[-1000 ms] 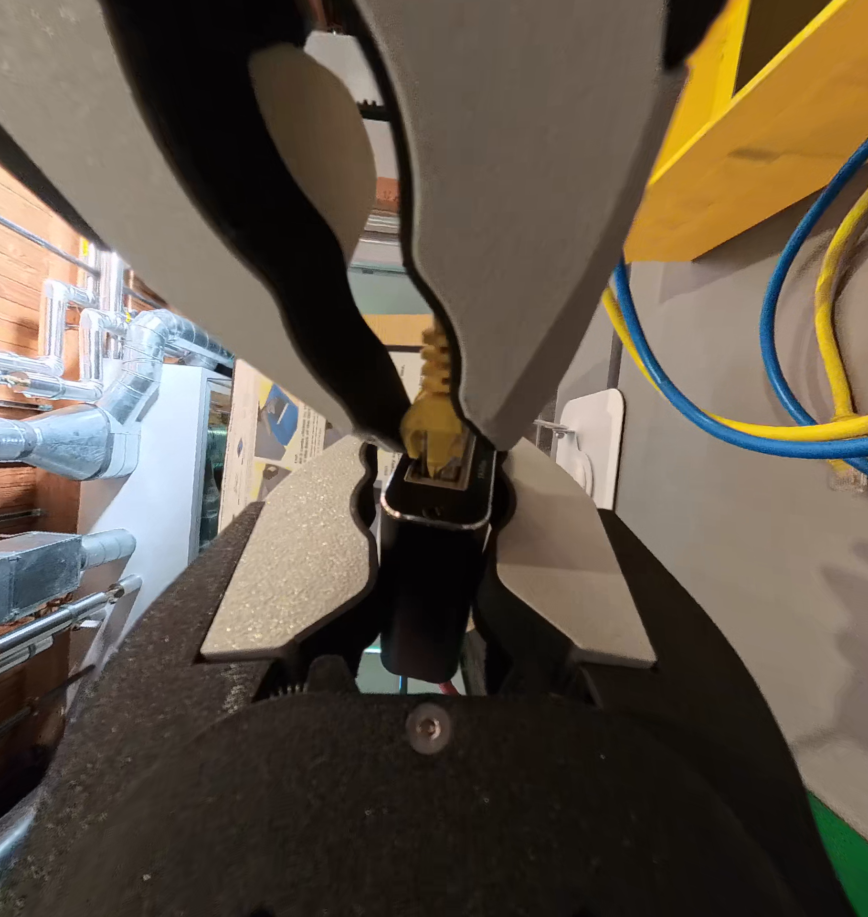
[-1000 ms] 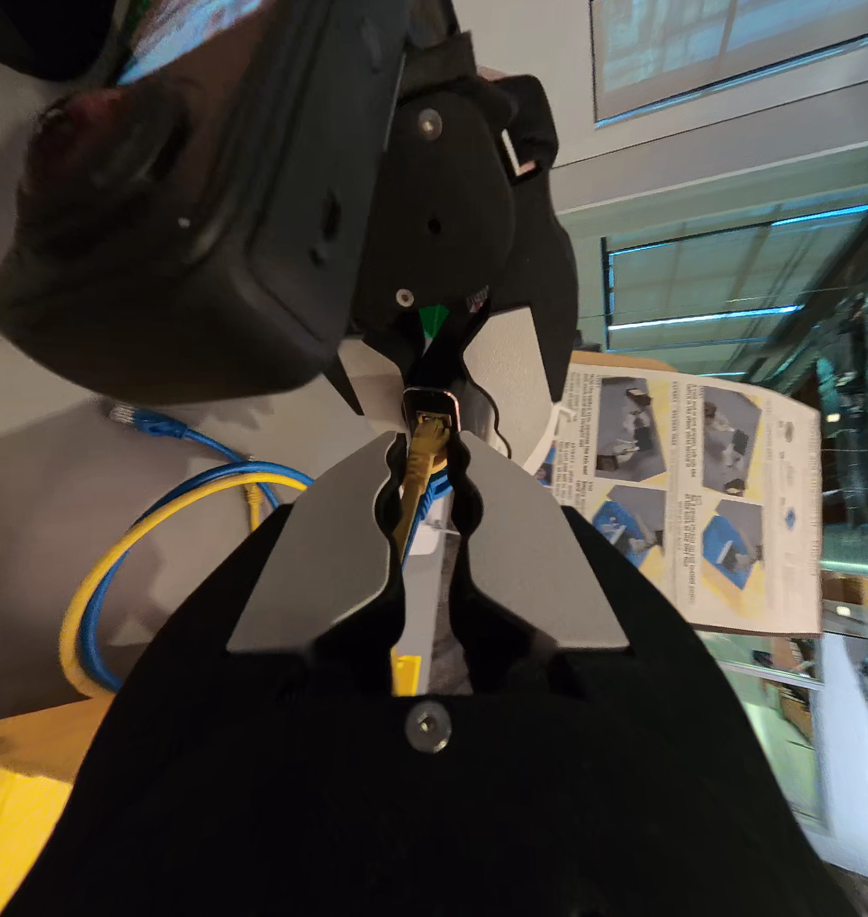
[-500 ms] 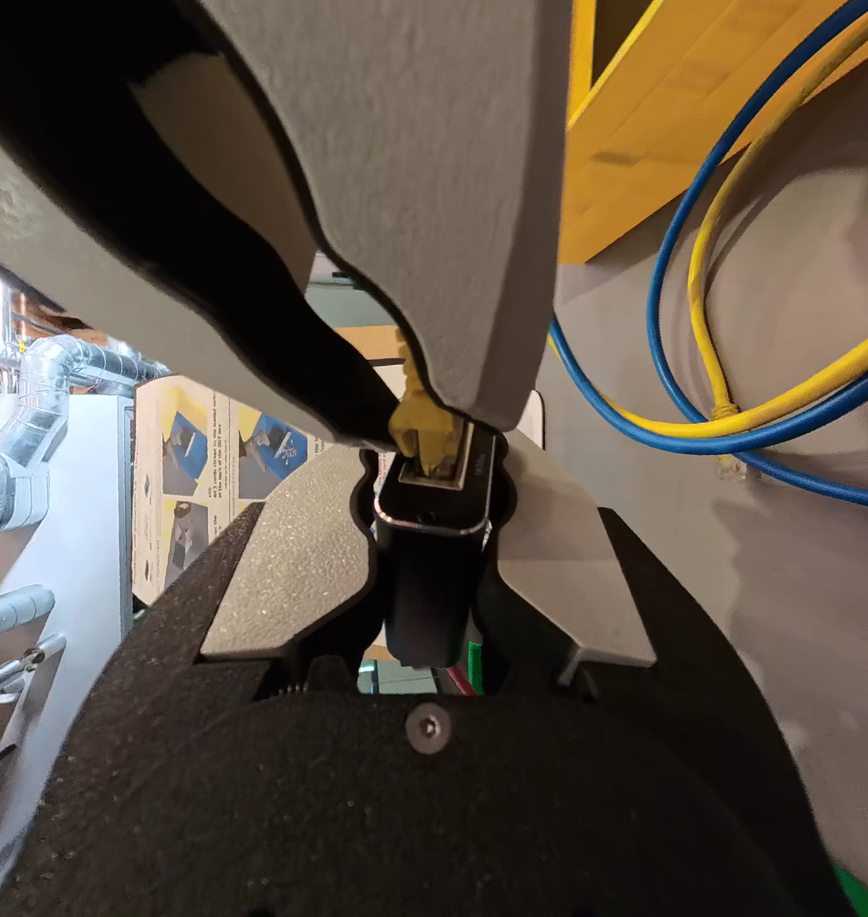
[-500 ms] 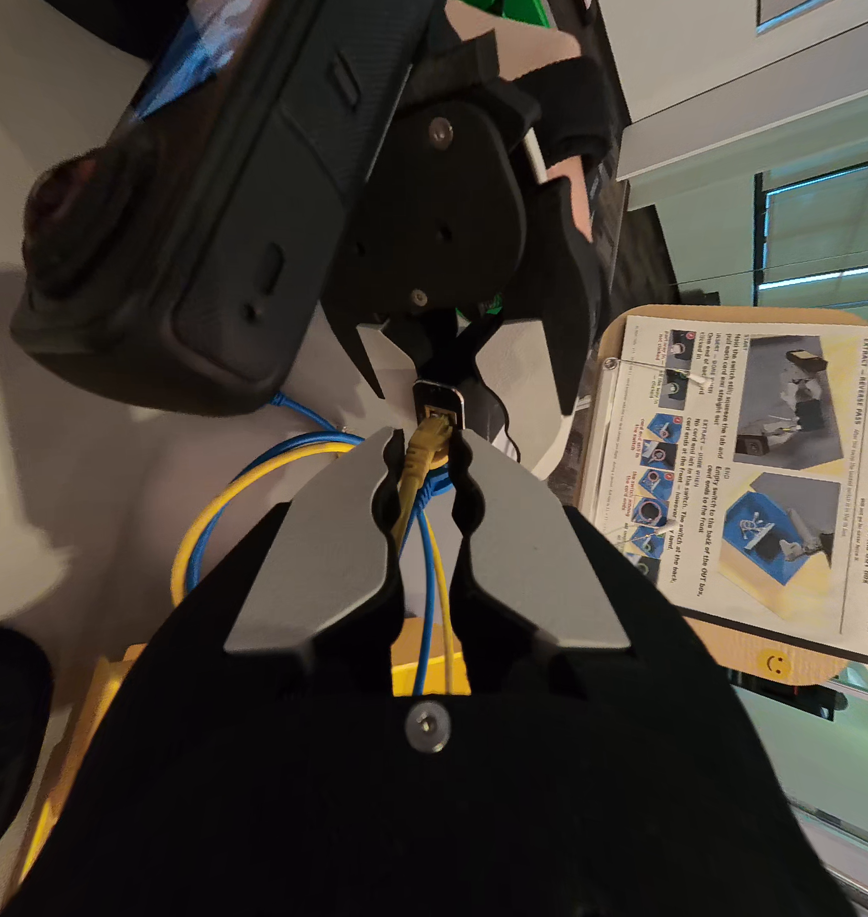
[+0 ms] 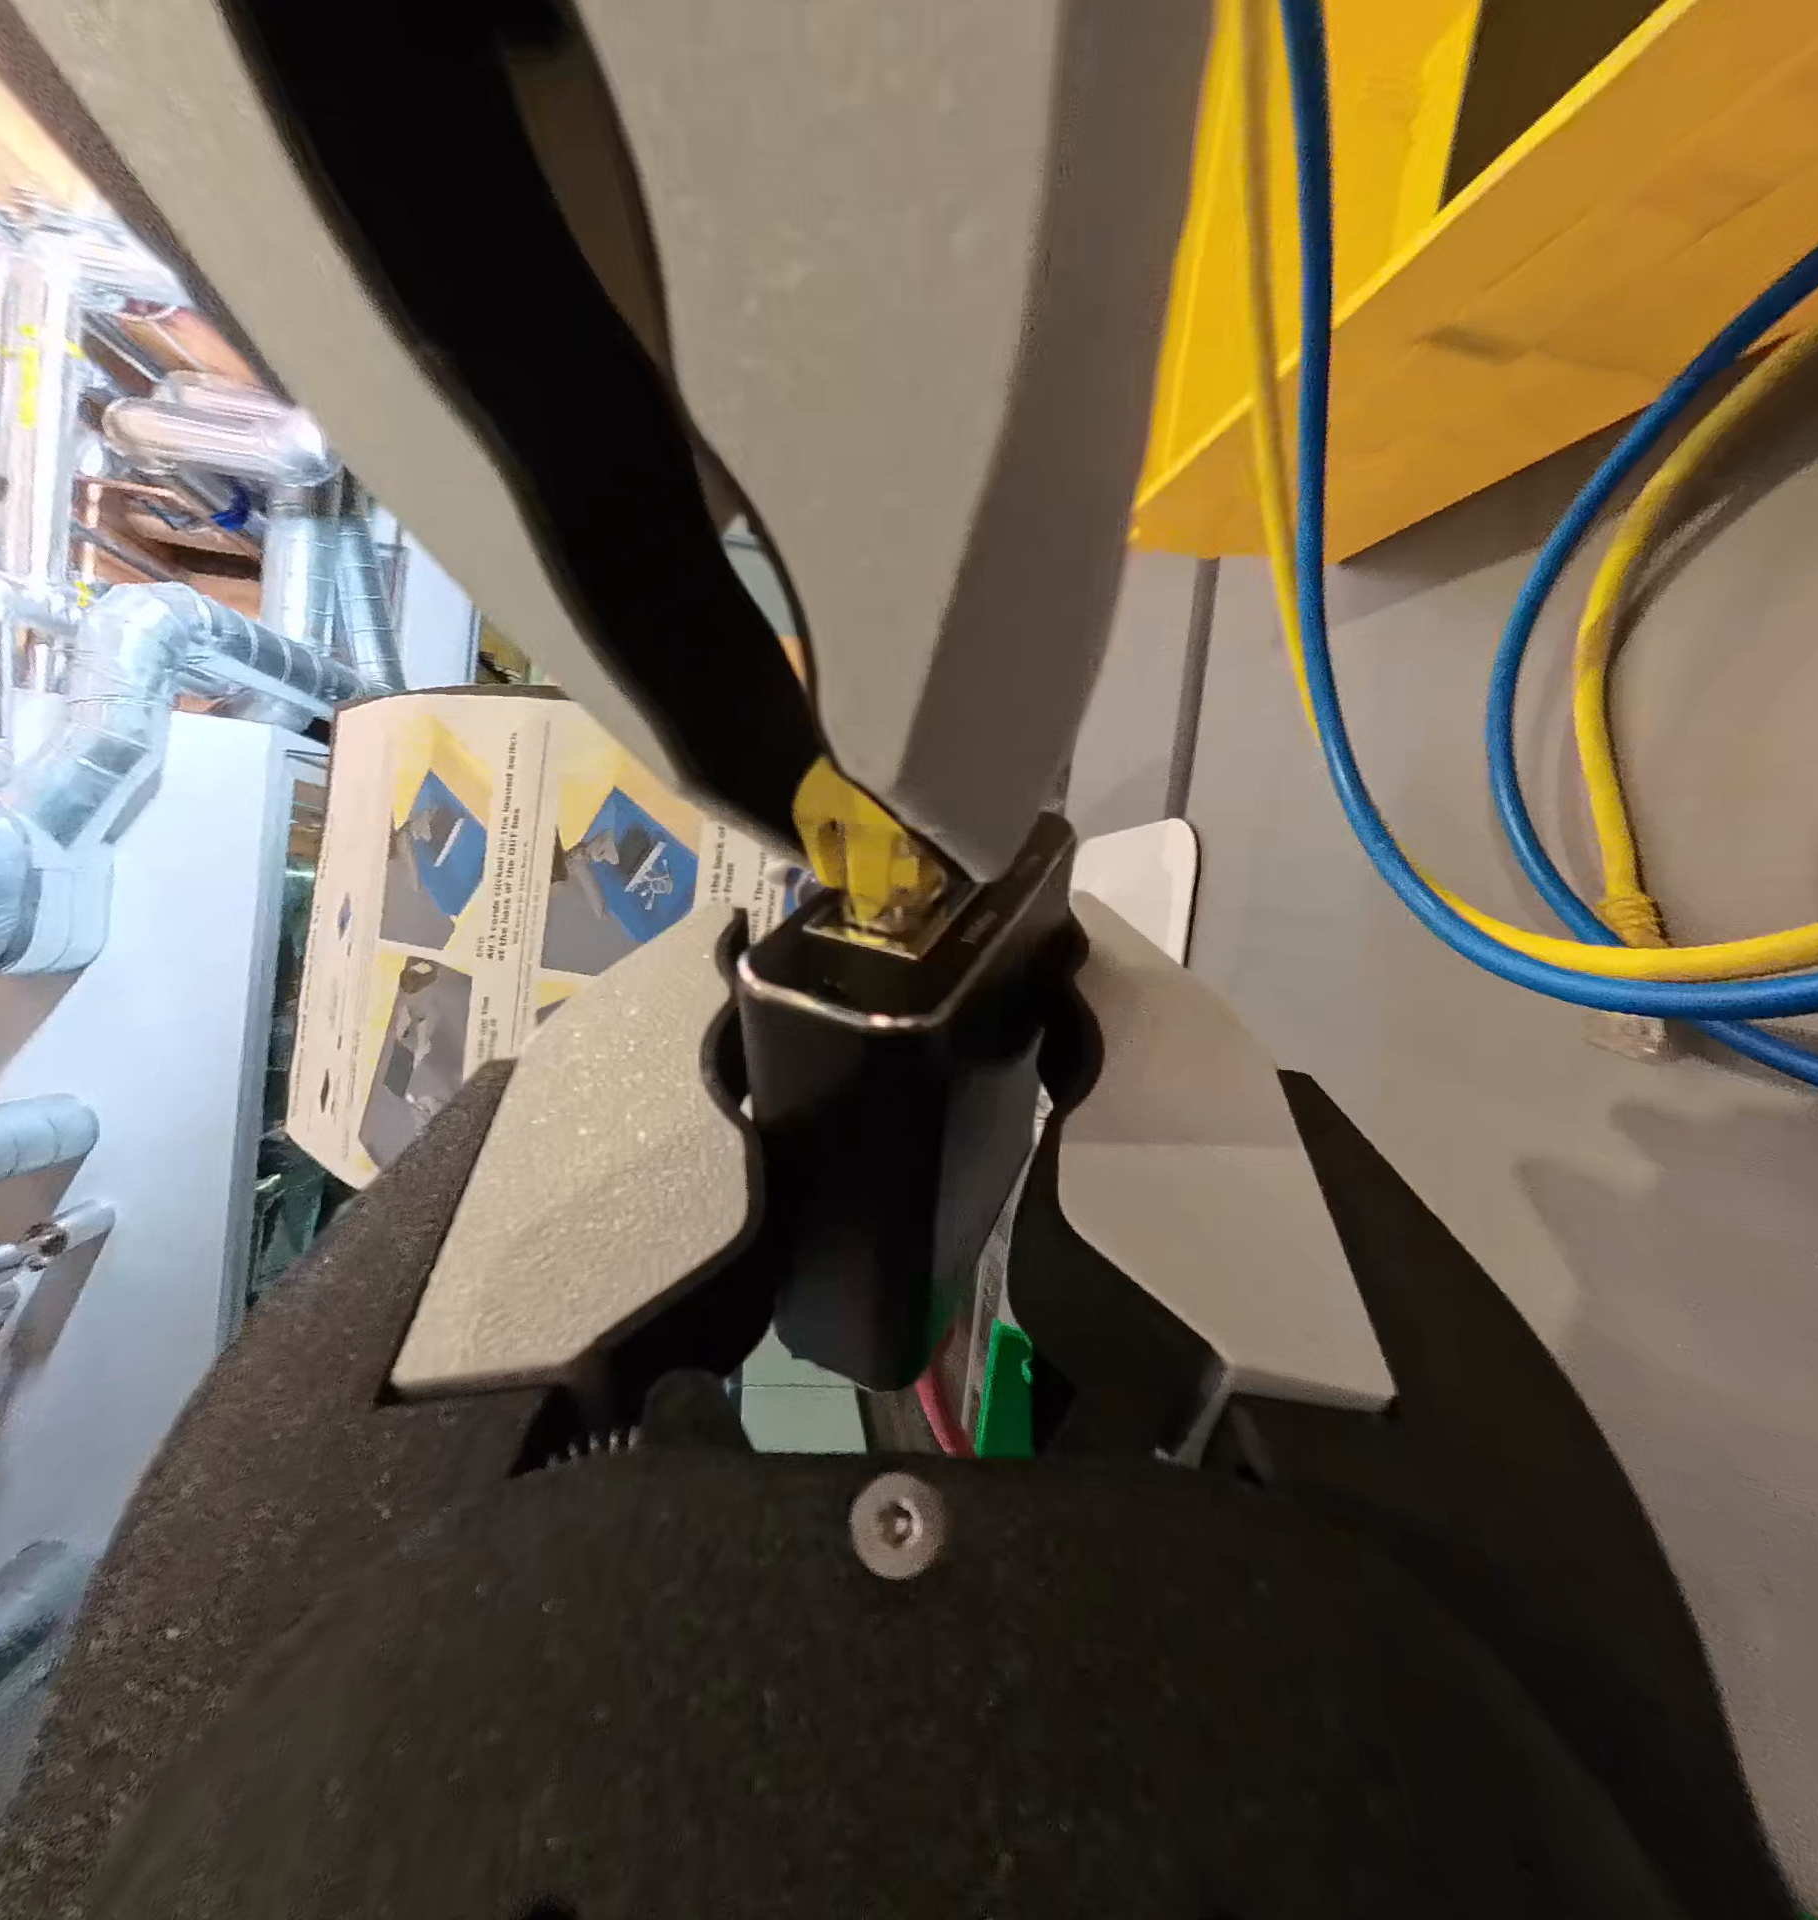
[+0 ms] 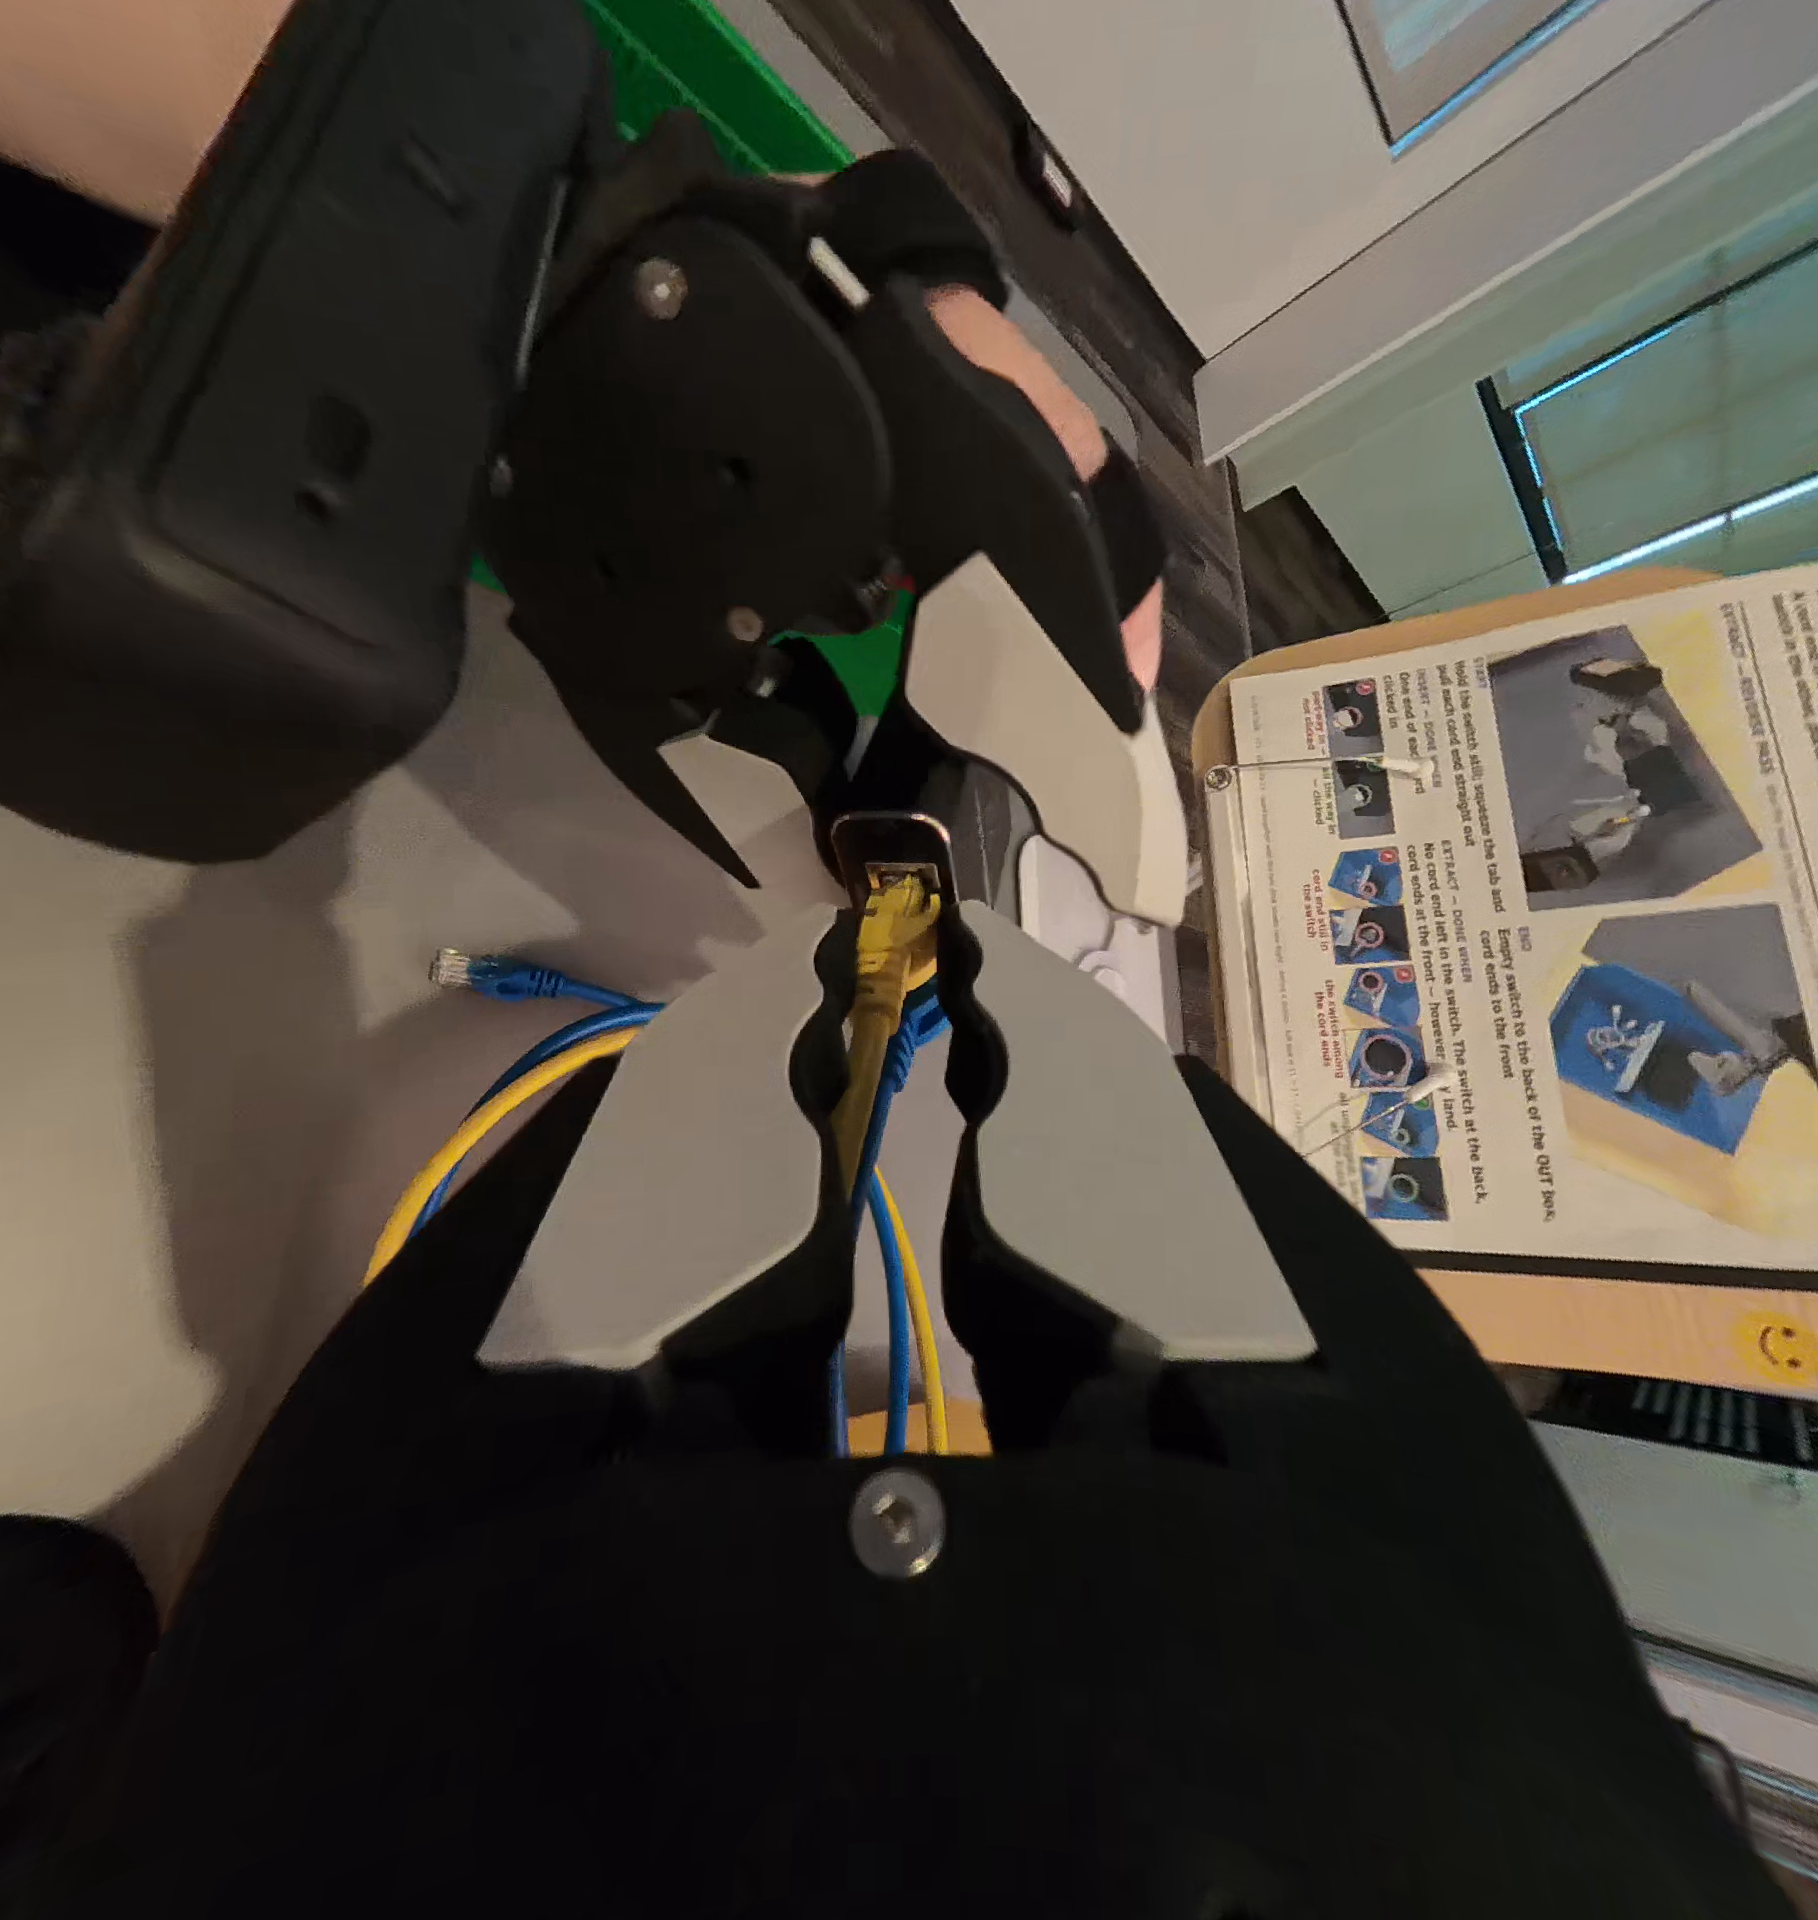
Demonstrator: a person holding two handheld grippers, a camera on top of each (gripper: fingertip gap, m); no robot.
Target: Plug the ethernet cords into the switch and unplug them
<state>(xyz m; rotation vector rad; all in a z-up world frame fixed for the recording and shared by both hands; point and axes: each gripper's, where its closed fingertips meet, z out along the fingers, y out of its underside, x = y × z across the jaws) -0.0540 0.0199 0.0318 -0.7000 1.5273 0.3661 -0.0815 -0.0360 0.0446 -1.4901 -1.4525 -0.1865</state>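
Switch (image 5: 889,1049) clamped in the left hand-held gripper (image 5: 900,997); right hand-held gripper (image 6: 889,961) pinches the yellow plug (image 6: 889,920) at its port

Occlusions and cut-offs noted

Right tool (image 5: 863,821) is hiding most of the yellow plug (image 5: 863,862); blue cord (image 5: 1404,831) and yellow bin (image 5: 1507,312) are running off-frame.

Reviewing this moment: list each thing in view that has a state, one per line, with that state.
Left gripper: jaws shut on the black switch.
Black switch: held off the table, port end facing the right gripper.
Right gripper: jaws shut on the yellow plug.
Yellow plug: at the mouth of the port; how deep, cannot tell.
Blue cord end: unplugged, lying on the grey table.
Second yellow cord end: unplugged, on the table.
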